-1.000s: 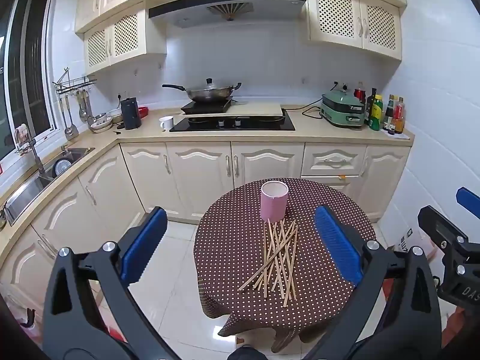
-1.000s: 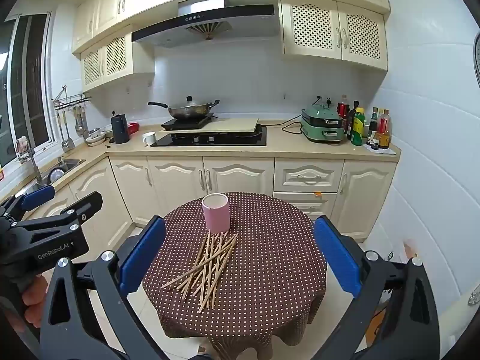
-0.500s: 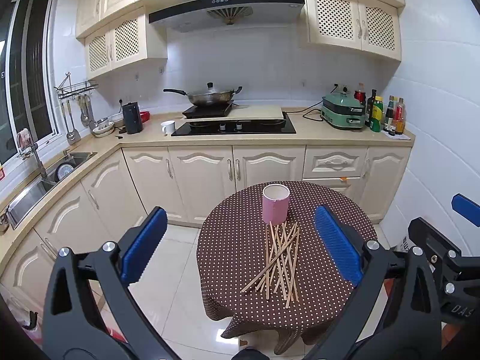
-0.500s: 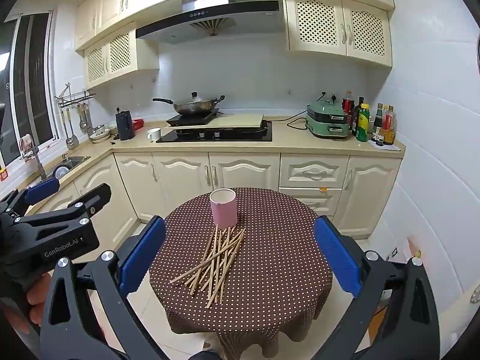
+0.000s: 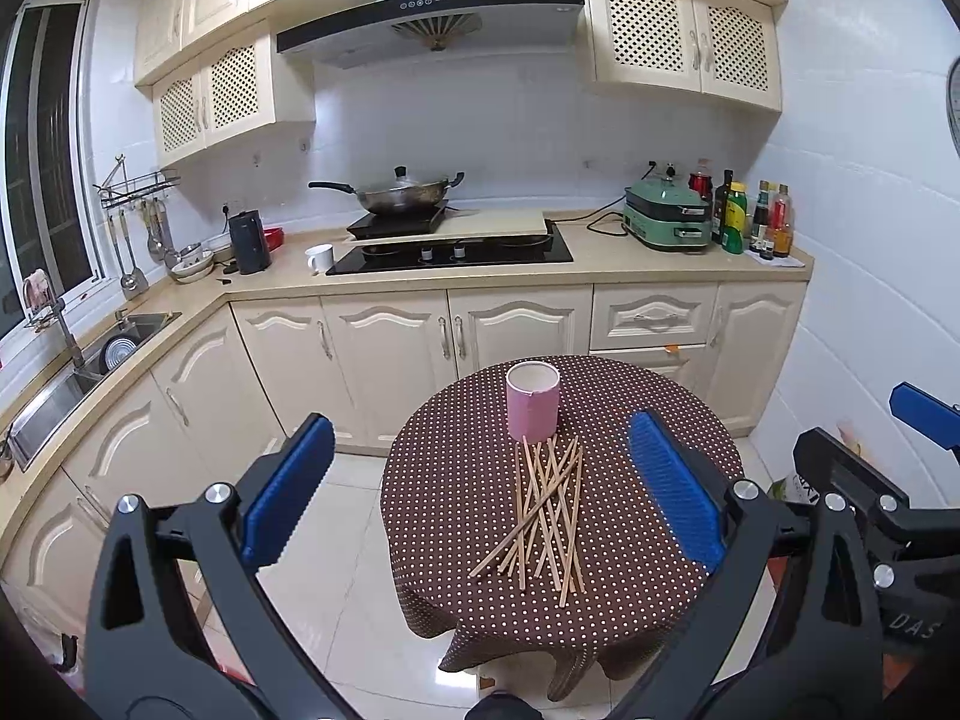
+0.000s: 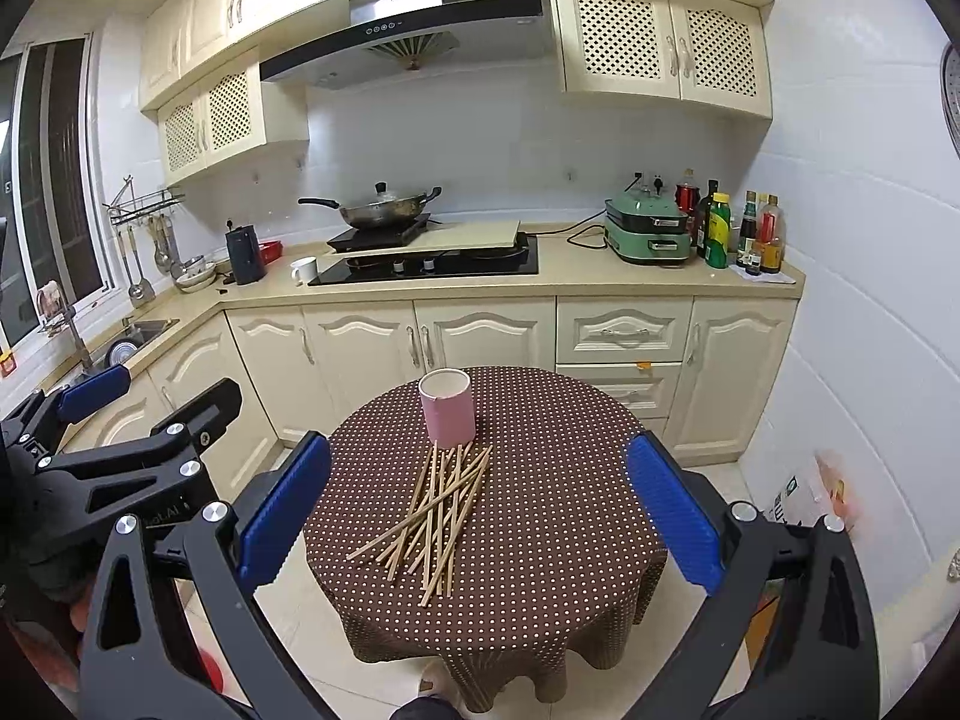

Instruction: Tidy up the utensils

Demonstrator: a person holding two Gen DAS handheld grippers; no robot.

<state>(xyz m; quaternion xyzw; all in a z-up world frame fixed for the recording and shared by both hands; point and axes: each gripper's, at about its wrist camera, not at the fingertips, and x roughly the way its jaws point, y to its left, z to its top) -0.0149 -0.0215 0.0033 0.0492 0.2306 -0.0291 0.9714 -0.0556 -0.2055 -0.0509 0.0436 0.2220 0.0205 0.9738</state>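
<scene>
Several wooden chopsticks [image 5: 549, 513] [image 6: 441, 507] lie in a loose crossed pile on a round table with a brown polka-dot cloth [image 5: 456, 504] [image 6: 552, 516]. Just behind the pile stands an upright pink cup [image 5: 533, 401] [image 6: 448, 413], empty as far as I can see. My left gripper [image 5: 480, 492] is open, held high and short of the table, nothing between its blue pads. My right gripper [image 6: 477, 501] is open too, also well back from the table. Each gripper shows at the edge of the other's view.
Cream kitchen cabinets [image 5: 408, 336] and a counter run behind the table, with a hob and wok [image 5: 408, 195], a white mug [image 5: 320, 258], a green appliance [image 5: 666, 222] and bottles [image 5: 750, 219]. A sink [image 5: 90, 354] is at the left. White tiled floor [image 5: 354, 540] surrounds the table.
Both views have shifted slightly: the table and chopsticks sit a little lower and nearer the middle, as both grippers drifted upward and tilted. Both stay open and empty.
</scene>
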